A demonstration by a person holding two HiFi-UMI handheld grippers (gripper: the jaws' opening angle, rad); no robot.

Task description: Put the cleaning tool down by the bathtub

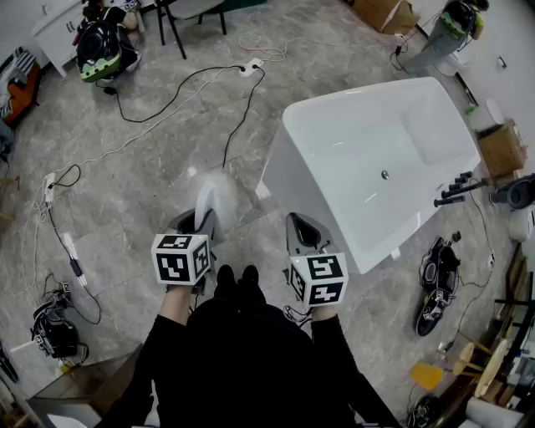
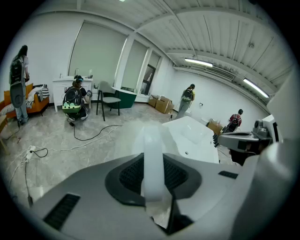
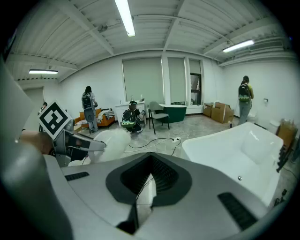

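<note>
The cleaning tool [image 1: 209, 199] is white, with a flat handle and a fluffy, blurred head pointing at the floor ahead of me. My left gripper [image 1: 201, 226] is shut on its handle. In the left gripper view the handle [image 2: 153, 161] runs up between the jaws of that gripper [image 2: 153, 187]. The white bathtub [image 1: 359, 159] stands on the floor to the right, its near corner beside my right gripper [image 1: 303, 230]. That gripper is shut with nothing in it [image 3: 149, 183]. From the right gripper view the tool's head [image 3: 110, 140] shows at the left and the bathtub [image 3: 243, 140] at the right.
Black and white cables [image 1: 167, 104] and a power strip [image 1: 249, 67] lie on the grey stone floor. A black faucet [image 1: 456, 188] stands at the tub's right side. A backpack [image 1: 104, 46], a chair [image 1: 188, 17] and cardboard boxes [image 1: 501, 146] stand farther off. People stand in the background.
</note>
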